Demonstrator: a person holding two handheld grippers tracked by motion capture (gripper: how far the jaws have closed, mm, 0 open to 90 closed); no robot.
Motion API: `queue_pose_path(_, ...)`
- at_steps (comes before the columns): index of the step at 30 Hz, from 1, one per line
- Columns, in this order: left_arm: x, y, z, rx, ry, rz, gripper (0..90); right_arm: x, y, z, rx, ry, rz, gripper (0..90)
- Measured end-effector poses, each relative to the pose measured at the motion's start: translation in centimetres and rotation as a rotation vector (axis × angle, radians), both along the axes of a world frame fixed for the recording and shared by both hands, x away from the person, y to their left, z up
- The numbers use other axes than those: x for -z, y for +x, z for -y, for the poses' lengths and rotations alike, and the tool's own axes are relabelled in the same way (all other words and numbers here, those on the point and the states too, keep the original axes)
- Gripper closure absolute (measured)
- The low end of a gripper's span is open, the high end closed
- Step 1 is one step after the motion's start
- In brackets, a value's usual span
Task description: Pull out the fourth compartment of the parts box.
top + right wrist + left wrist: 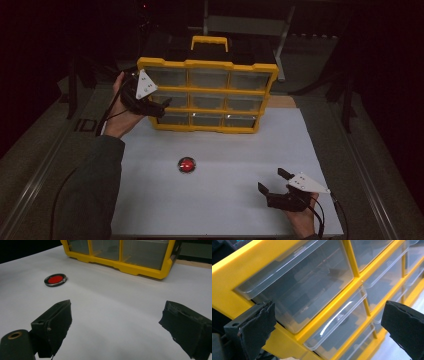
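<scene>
**Left gripper at the drawer cabinet, right gripper waiting near the red disc**

From the high view we see a yellow drawer cabinet [207, 95] standing upright at the far side of the white table [225, 210], with three rows of three clear drawers and a yellow carry handle [210, 41] on top. Our left gripper [162, 107] is at the cabinet's left edge, its jaws reaching toward the left drawers of the middle and bottom rows. A small round red disc [187, 164] with a dark rim lies flat on the table, in front of the cabinet and well apart from it. Our right gripper [272, 181] sits low at the near right, jaws spread wide and holding nothing, pointing left toward the disc.

In the left gripper view our jaws stand wide apart, nothing between them, and the cabinet [227, 285] is very close. Between them lies a clear drawer [337, 320]; we can't tell whether anything is inside the drawers, since the plastic shows mostly dark reflections.

In the right gripper view the jaws are wide, empty, above bare table [112, 315]. The disc [55, 279] lies far left of them, and the cabinet's bottom row [120, 252] stands beyond.
</scene>
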State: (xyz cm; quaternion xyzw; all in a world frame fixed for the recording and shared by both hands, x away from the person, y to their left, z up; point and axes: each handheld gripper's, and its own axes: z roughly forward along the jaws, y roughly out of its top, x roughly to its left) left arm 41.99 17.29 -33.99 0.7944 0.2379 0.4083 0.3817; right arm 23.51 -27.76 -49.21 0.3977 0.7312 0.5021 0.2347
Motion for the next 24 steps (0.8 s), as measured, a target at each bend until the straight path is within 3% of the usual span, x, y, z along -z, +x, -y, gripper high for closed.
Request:
queue_pose_path(5, 0.2, 0.0, 0.5, -0.007, 0.041, 0.022, 0.0, 0.0, 0.0, 0.0, -0.001, 0.004, -0.002, 9.0)
queue_pose_path(15, 1.2, 0.4, 1.6, -0.017, 0.177, 0.057, 0.0, 0.0, 0.0, -0.1, 0.001, 0.004, -0.003, 9.0)
queue_pose_path(23, 2.2, 0.6, 2.3, -0.034, 0.314, 0.083, 0.0, 0.1, 0.0, -0.1, 0.0, 0.002, -0.004, 9.0)
queue_pose_path(24, 2.3, 0.6, 2.4, -0.034, 0.315, 0.082, 0.0, 0.1, 0.0, -0.1, -0.001, 0.001, -0.003, 9.0)
